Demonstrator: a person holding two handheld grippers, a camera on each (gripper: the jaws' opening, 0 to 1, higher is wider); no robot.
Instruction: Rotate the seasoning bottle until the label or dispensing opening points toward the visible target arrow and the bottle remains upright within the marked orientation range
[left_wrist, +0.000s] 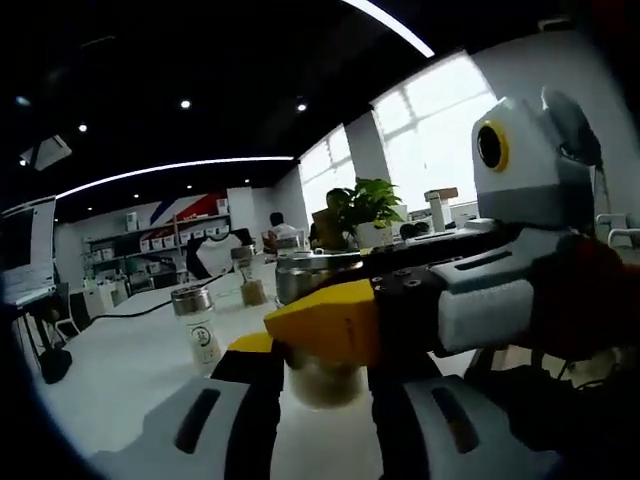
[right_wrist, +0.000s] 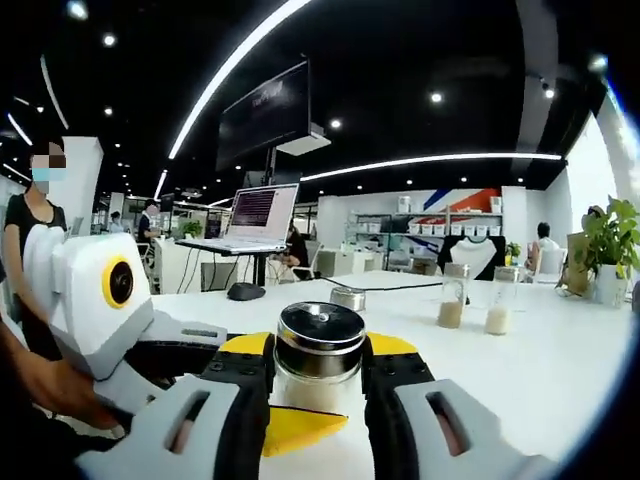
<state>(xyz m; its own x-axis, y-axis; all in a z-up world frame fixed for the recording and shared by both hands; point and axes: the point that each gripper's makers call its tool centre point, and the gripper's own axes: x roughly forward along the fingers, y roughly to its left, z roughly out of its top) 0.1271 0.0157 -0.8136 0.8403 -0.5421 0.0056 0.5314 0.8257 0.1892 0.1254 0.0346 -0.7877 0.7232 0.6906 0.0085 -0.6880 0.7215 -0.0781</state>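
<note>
The left gripper (left_wrist: 325, 385) and the right gripper (right_wrist: 318, 385) both clamp the bottle (right_wrist: 319, 360), one from each side. It stands upright on the white table (right_wrist: 560, 370), long axis vertical, equally near both grippers.

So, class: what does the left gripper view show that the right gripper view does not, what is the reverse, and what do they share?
Left gripper view: bright windows and a small jar with its printed label facing us.
Right gripper view: an open laptop, a mouse below it, a hanging monitor and two powder bottles.
Both: the seasoning bottle upright between the fingers of the right gripper and the left gripper, the white table and a potted plant.
</note>
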